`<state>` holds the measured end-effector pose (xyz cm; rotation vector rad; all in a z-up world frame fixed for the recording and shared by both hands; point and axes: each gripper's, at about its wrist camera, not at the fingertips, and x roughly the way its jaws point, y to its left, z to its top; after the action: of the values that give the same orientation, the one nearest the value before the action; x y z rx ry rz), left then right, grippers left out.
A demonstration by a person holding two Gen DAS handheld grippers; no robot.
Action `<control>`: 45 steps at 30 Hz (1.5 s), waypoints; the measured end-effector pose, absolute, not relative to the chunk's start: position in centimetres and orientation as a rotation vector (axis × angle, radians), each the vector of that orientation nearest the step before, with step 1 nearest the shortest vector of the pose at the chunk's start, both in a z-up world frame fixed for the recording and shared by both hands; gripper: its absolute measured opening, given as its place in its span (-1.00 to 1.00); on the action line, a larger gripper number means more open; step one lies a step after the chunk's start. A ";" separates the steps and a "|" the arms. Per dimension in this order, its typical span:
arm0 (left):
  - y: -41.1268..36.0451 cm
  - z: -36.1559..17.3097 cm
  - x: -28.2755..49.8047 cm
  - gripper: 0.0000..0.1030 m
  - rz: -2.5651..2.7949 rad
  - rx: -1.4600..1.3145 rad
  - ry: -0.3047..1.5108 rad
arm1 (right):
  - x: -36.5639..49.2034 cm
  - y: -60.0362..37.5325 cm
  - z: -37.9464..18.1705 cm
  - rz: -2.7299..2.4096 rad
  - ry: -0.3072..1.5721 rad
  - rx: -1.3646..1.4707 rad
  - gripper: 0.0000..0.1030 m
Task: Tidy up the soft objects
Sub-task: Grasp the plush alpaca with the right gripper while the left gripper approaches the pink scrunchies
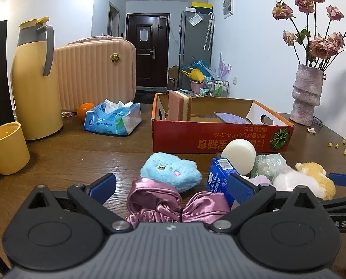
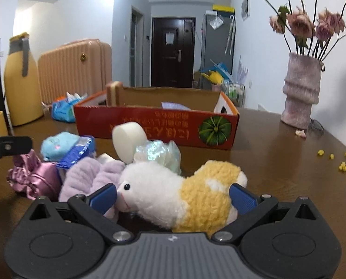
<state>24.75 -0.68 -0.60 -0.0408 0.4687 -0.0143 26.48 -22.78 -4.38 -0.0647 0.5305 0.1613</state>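
Risk first: right gripper [image 2: 173,197] sits wide open w/ the white-and-yellow plush lamb [image 2: 182,193] lying between its blue pads [image 2: 103,196], nothing clamped yet; judging by the fit, closing here could also catch the lilac fuzzy cloth [image 2: 89,176] pressed against the lamb's head, so two things lift at once, or the squashy body slips out on the way to the red cardboard box [image 2: 149,127]. Left gripper [image 1: 171,186] likewise spread wide, holding nothing, poised over the pink satin scrunchie [image 1: 173,205]; satin looks slick, and the blue tissue packet [image 1: 219,179] touches the right pad, so it may get dragged along. Blue plush toy [image 1: 170,172] lies just beyond the scrunchie; white foam puff [image 1: 239,155] leans near the box front, iridescent crinkly bag [image 1: 268,165] beside it. Box already holds a pink sponge block [image 1: 180,105] upright and a purple cloth [image 1: 231,117] flat. Box print is upside down, E. Asian script + a green pumpkin picture, not readable; tissue packet lettering too blurred; "AS" shows on the other gripper's arm in left view.
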 end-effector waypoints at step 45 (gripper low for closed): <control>-0.4 -1.3 25.9 1.00 0.004 -0.051 0.524 | 25.1 -23.4 -3.0 0.170 0.329 -0.211 -0.27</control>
<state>25.89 -0.45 -1.26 -0.0506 0.5235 0.0039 25.10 -23.43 -3.02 -0.2114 0.3292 0.1701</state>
